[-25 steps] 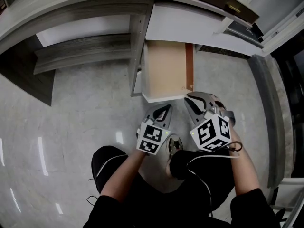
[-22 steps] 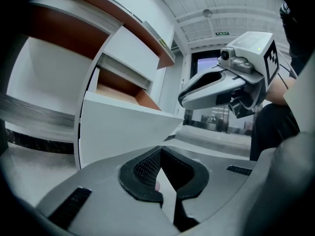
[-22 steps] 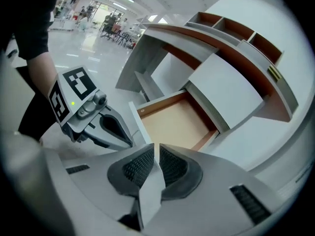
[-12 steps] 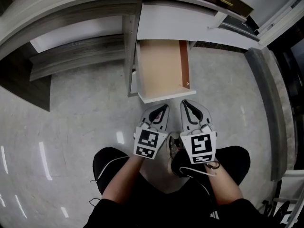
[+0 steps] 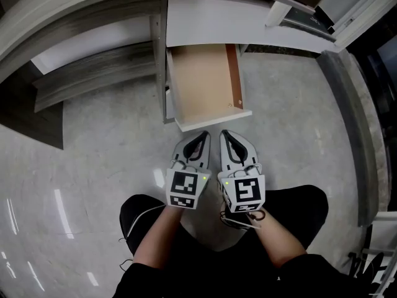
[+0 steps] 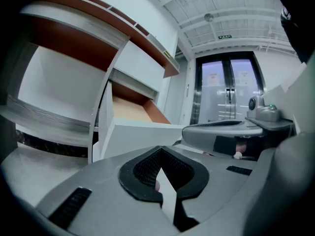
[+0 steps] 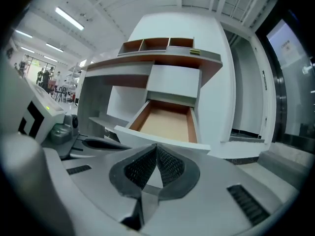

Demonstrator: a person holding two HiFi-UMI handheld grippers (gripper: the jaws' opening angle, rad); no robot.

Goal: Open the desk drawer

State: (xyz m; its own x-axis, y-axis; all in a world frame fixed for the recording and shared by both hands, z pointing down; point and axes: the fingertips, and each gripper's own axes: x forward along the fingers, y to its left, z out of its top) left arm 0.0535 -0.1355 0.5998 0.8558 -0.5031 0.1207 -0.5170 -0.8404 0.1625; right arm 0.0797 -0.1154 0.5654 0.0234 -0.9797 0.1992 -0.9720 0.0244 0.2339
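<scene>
Two pairs of jaws, both clamped fully together with nothing between them. The left gripper (image 5: 200,136) (image 6: 159,152) shows its dark ribbed pads meeting at the tip. The right gripper (image 5: 226,134) (image 7: 156,149) shows the same.

Count of items:
- two grey handheld grippers
- two marker cubes, one riding on the rear of each gripper
- one pulled-out drawer
- one desk

Pose: the grippers lie side by side, close but apart. Both point forward at the drawer front, roughly level, with their marker cubes facing up. The tips stand just short of the front panel and do not touch it. Behind them the left forearm (image 5: 162,228) and right forearm (image 5: 279,234) run back towards the body, roughly parallel.

The white-fronted desk drawer with a bare light-wood bottom and reddish-brown side wall (image 5: 205,85) (image 6: 129,111) (image 7: 167,123) stands well out from under the white desk top (image 5: 217,23). Its inside is empty, and its front panel is the part nearest the grippers. Below lies the pale grey glossy stone floor (image 5: 93,160).
</scene>
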